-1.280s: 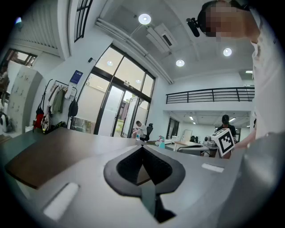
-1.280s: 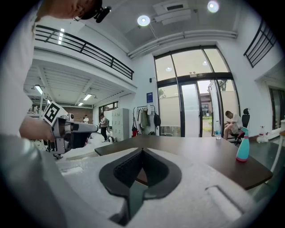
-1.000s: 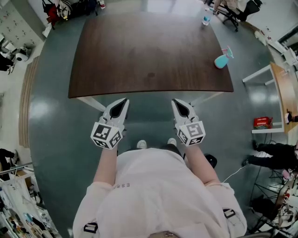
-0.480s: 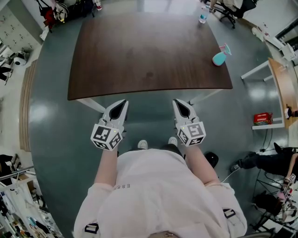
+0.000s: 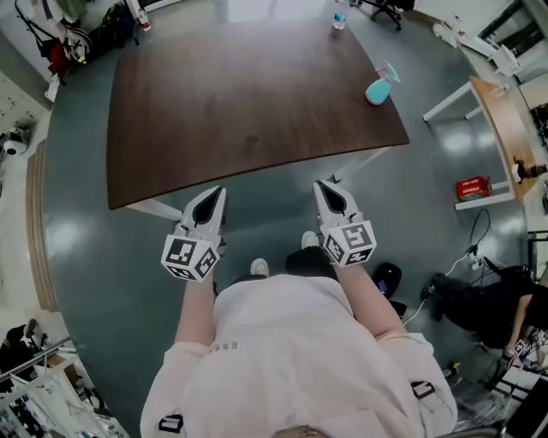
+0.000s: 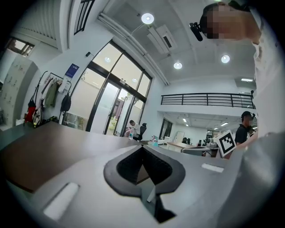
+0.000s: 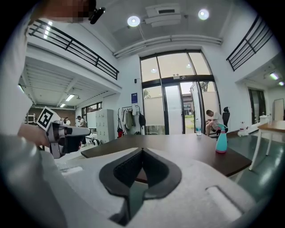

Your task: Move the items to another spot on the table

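A teal spray bottle (image 5: 378, 85) stands near the right edge of the dark brown table (image 5: 240, 111). A clear water bottle (image 5: 340, 15) stands at the table's far edge. In the right gripper view the spray bottle (image 7: 221, 140) and the water bottle (image 7: 198, 129) stand on the table's right side. My left gripper (image 5: 217, 193) and right gripper (image 5: 324, 186) are both shut and hold nothing. They hover side by side over the floor, just short of the table's near edge. In their own views the left gripper (image 6: 142, 148) and right gripper (image 7: 142, 151) point at the table.
A light wooden side table (image 5: 503, 128) stands at the right with a red box (image 5: 473, 186) beneath it. A person in black (image 5: 479, 299) sits at the lower right. Cables and bags lie on the floor there. A clothes rack (image 5: 60, 43) is at the far left.
The head view has swung, so the table and bottles sit further left and higher in the frame. Both grippers stay shut and keep their places before the table edge.
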Demonstrator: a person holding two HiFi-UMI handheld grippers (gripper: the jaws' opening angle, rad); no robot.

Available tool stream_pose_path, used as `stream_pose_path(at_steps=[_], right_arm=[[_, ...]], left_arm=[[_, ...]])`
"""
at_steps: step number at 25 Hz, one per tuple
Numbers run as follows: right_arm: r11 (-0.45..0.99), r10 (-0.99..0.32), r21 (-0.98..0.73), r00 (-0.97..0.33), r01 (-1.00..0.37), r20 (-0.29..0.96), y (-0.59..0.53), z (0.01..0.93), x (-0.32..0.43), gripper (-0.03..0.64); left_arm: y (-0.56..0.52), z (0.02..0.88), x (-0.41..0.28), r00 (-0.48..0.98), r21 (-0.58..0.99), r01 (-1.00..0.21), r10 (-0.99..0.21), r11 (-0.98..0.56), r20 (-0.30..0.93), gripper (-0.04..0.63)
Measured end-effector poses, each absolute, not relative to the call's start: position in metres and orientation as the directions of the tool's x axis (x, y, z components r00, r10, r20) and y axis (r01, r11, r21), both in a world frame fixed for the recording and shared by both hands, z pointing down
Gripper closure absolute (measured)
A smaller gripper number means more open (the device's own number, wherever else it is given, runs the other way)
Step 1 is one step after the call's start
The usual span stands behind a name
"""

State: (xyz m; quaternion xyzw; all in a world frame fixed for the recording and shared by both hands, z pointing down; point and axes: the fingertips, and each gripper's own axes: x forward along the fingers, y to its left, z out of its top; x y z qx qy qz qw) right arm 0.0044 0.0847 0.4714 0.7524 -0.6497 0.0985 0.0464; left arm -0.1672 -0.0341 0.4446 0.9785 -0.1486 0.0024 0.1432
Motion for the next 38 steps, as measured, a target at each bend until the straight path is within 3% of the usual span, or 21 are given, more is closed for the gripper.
stream_pose_path(at_steps=[10, 27, 38], right_arm=[[-0.225, -0.956, -0.083, 0.203, -0.971, 0.213, 0.090, 0.475, 0.097, 0.624], [-0.172, -0.968, -0.067, 0.156, -0.983, 0.197, 0.087, 0.460, 0.347, 0.624], [-0.218, -0.958, -0.105, 0.192, -0.970, 0.213, 0.077, 0.474, 0.431, 0.605]], left_arm=[[-0.040, 0.446, -0.080, 0.966, 0.275, -0.259, -0.249, -0.926, 0.070, 0.578], [-0.047, 0.427, 0.165, 0.955, 0.246, -0.296, -0.288, -0.923, 0.068, 0.578], [-0.045, 0.437, 0.273, 0.980, 0.272, -0.196, -0.175, -0.942, 0.098, 0.578]])
